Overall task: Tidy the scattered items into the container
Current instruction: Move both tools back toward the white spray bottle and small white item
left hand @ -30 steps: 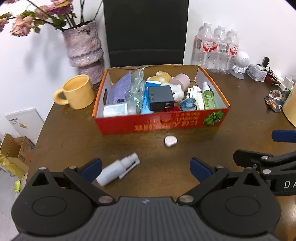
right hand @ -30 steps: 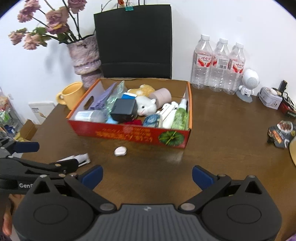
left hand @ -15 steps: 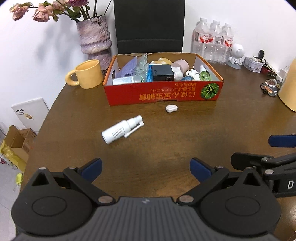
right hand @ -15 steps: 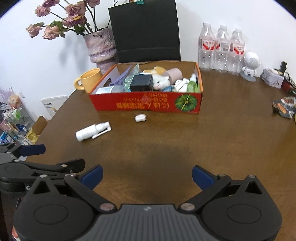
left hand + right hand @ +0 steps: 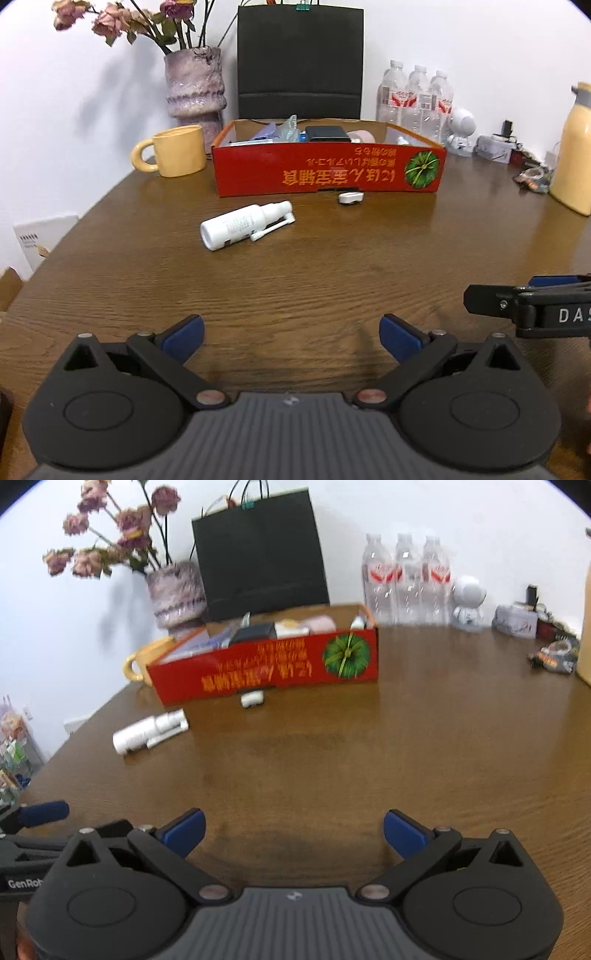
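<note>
We hold the left gripper (image 5: pixel 291 332) and right gripper (image 5: pixel 293 829) wide apart and empty; mid-frame, the spray bottle (image 5: pixel 245 225) lies below the red box (image 5: pixel 328 170).

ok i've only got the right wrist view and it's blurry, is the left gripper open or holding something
Observer: The left gripper is open and empty, its blue-tipped fingers spread wide over the brown wooden table.
Operator: what's that yellow thing cut off at my far right edge
Observer: A tall yellow flask with a grey lid, standing upright on the table.
Operator: and the mug, is it touching the box
Observer: No. The yellow ceramic mug stands left of the red cardboard box, with a narrow gap between them.
</note>
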`<action>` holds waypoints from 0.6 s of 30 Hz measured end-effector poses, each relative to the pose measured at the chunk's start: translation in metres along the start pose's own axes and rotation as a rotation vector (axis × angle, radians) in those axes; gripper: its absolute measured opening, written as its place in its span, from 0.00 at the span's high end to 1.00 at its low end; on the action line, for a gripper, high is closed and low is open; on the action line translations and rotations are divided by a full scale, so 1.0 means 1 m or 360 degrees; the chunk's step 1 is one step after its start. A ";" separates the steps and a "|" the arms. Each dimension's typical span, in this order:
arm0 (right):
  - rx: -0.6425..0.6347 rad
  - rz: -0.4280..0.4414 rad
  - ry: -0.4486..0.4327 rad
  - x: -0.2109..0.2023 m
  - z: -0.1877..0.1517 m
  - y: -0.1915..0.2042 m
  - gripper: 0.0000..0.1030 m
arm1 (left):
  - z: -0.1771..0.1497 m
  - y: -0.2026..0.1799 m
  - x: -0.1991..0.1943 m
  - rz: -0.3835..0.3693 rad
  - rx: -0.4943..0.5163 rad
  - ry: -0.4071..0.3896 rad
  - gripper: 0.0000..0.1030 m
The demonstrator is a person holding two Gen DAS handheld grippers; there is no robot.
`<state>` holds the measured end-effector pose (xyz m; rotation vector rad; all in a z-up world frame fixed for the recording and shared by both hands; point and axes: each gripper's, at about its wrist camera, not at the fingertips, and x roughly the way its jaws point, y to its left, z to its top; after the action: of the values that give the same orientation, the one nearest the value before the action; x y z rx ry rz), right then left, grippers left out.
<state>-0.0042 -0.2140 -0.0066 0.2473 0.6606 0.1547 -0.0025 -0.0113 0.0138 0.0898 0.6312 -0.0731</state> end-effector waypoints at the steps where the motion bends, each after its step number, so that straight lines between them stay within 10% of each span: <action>1: 0.0008 0.0000 0.0005 0.003 -0.004 0.000 0.00 | -0.002 -0.001 0.002 0.0022 0.0009 0.0026 0.00; 18: -0.0197 -0.0160 0.0035 0.010 -0.012 0.021 0.00 | -0.003 0.005 0.008 0.0017 -0.0078 0.0108 0.00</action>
<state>-0.0055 -0.1899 -0.0158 0.0932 0.6812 0.1018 0.0024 -0.0059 0.0074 0.0485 0.6999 -0.0447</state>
